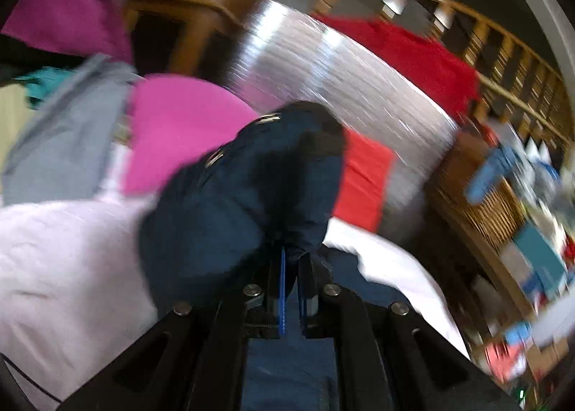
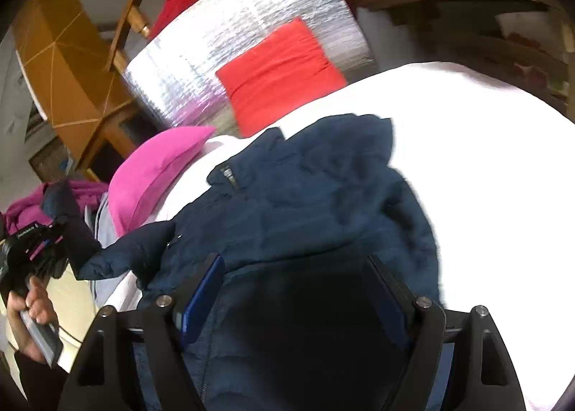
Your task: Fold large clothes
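On the white bed [image 2: 449, 116], my left gripper [image 1: 291, 260] pinches the navy jacket [image 2: 305, 195] sleeve off to the left. Right gripper [image 2: 294, 288] hangs wide open, empty, right over the jacket's body, so it's nearer.

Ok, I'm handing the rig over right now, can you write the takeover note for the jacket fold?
Left gripper: shut on a bunched part of the navy jacket, lifted off the bed.
Right gripper: open, jaws wide over the jacket's near edge, gripping nothing.
Jacket body lies crumpled on the white sheet; pink pillow at its left.
Done: one part picked up. A folded orange garment lies beyond the jacket.
Left: probably lay the lifted part across, then fold the body.
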### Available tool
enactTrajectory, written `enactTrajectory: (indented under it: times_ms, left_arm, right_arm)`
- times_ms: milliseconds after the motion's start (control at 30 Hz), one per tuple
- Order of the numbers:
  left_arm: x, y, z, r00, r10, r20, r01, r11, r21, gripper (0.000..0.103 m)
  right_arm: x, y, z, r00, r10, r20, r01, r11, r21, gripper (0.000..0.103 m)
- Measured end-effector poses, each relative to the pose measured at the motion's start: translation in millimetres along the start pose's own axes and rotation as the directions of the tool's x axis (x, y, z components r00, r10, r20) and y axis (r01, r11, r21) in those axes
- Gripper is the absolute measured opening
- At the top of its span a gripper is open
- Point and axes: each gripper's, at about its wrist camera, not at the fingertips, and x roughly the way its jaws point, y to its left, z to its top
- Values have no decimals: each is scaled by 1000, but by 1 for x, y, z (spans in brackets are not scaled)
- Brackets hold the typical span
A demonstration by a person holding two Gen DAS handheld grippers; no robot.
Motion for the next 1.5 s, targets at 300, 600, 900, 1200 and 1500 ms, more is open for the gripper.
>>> enactTrajectory:
  times_ms: [300,600,900,1200,1500]
  left_arm:
    - [102,-73,-103,923,-62,-379,109,989,102,5]
    - [79,-78,-115,792,-26,-610,159,973,165,5]
    - [34,-31,-84,775,-121,-620,275,948,158,6]
    - [40,-58,-128,698,66,-713,310,869,385,6]
    - [13,-38,-134,689,120,-715,318,837,446,6]
  right_arm:
    - [-37,-51,10,998,-39,53,35,996,76,82]
    - [-25,-52,22,994,110,-21,-107,987,119,82]
    - [44,-3,17,944,276,-179,-241,951,194,82]
    - [55,17,-12,913,340,-225,-278,923,265,82]
    - [73,34,-38,854,402,-329,-293,895,335,82]
